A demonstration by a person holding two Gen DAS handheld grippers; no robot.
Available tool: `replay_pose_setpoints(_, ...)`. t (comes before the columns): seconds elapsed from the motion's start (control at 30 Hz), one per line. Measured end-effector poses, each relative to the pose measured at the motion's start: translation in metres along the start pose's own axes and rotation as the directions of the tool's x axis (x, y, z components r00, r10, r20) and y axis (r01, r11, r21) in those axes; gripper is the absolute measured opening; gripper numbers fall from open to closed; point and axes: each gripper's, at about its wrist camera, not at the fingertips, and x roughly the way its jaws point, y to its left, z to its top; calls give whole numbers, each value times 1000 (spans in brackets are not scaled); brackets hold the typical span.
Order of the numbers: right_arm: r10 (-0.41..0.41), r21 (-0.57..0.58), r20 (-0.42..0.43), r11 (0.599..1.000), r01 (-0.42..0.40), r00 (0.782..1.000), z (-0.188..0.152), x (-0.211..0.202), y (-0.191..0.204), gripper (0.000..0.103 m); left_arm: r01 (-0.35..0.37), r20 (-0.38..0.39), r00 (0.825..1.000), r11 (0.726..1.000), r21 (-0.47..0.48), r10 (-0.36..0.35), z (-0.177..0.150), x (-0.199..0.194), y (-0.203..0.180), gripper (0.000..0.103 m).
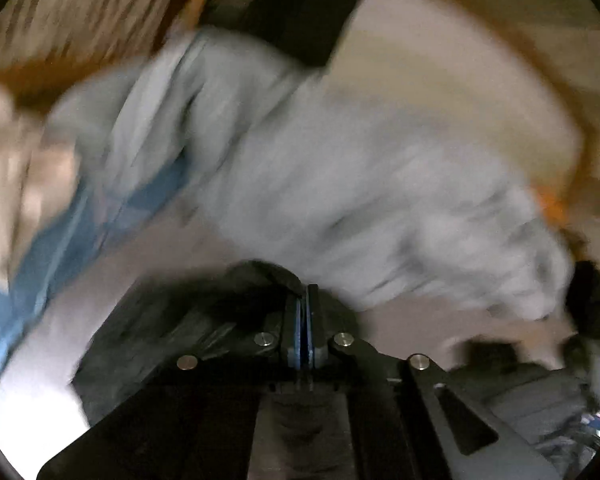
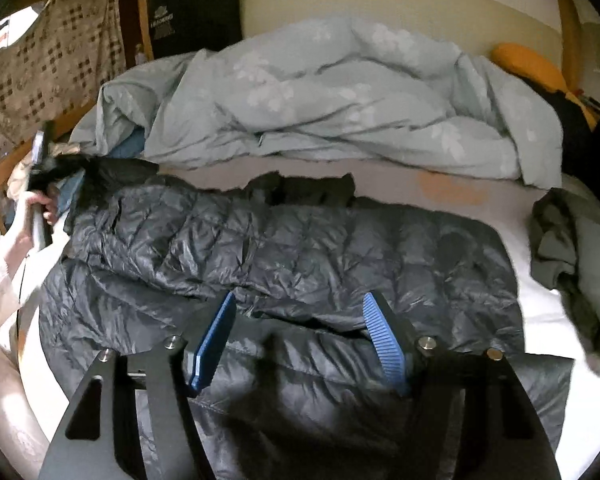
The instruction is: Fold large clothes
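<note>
Handling judged light, puffy, slippery: black quilted jacket (image 2: 300, 248); grip a hem. Left gripper (image 1: 302, 320) clenched on its fabric; right gripper (image 2: 298, 336) released.

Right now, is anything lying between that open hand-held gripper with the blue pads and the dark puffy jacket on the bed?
Nothing visible. The right hand-held gripper hangs open directly over the dark quilted puffer jacket, with only air between. The pale blue floral duvet and the crumpled olive-green garment lie off to the sides.

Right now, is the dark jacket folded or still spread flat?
Partly folded: the jacket lies across the bed, one long layer doubled over its top half; the lower part is a single layer.
</note>
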Motion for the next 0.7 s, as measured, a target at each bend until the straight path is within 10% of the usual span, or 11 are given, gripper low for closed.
replay_pose_setpoints(0.13,-4,66,40,998,2,999,5,-20,-15,68,233,54,966,938,255,-254,2,-70,-123,1)
replay_pose_setpoints(0.23,-51,112,73,993,43,996,7,-32,-29,68,397,-162,917,869,296,-364,-43,-72,-200,2)
replay_pose_setpoints(0.33,-166,132,106,980,151,980,7,-39,-42,68,412,-442,849,887,209,-290,-133,-30,-233,2)
replay_pose_setpoints(0.5,-193,179,83,968,176,978,5,-40,-63,68,308,-541,833,908,284,-114,-207,-6,-225,2)
replay_pose_setpoints(0.7,-170,167,67,973,157,983,4,-30,-61,68,278,-417,899,911,304,-135,-188,-51,-221,33)
